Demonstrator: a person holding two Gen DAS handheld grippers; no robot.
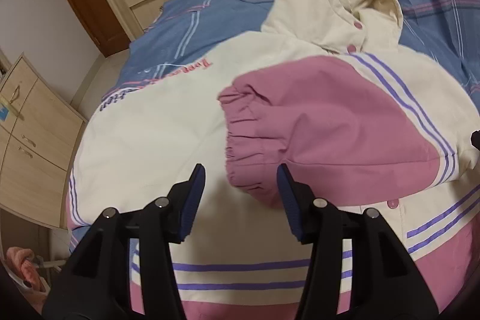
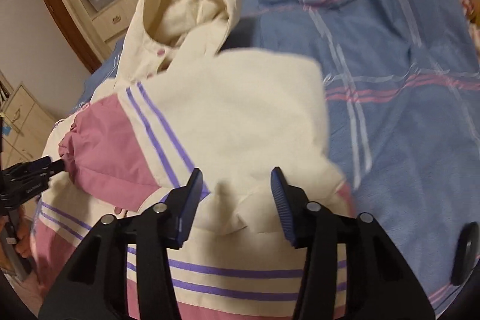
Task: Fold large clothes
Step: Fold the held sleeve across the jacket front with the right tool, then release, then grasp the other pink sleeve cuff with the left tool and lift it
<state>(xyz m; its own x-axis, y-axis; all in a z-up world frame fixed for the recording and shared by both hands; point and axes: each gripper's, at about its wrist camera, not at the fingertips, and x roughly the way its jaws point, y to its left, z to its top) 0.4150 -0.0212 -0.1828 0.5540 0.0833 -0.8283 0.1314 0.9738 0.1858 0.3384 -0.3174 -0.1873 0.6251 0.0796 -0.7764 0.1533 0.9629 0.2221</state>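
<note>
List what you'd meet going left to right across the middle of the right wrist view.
Left gripper → pink cuff → purple stripes → cream jacket body → blue bedspread.

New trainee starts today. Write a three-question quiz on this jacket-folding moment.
1. True or false: the pink sleeve lies folded across the jacket front.
2. What does the jacket rest on? A) bare floor B) blue bedspread C) desk
3. Fill in: the hood is coloured ____.

Key: 1 true; 2 B; 3 cream
</note>
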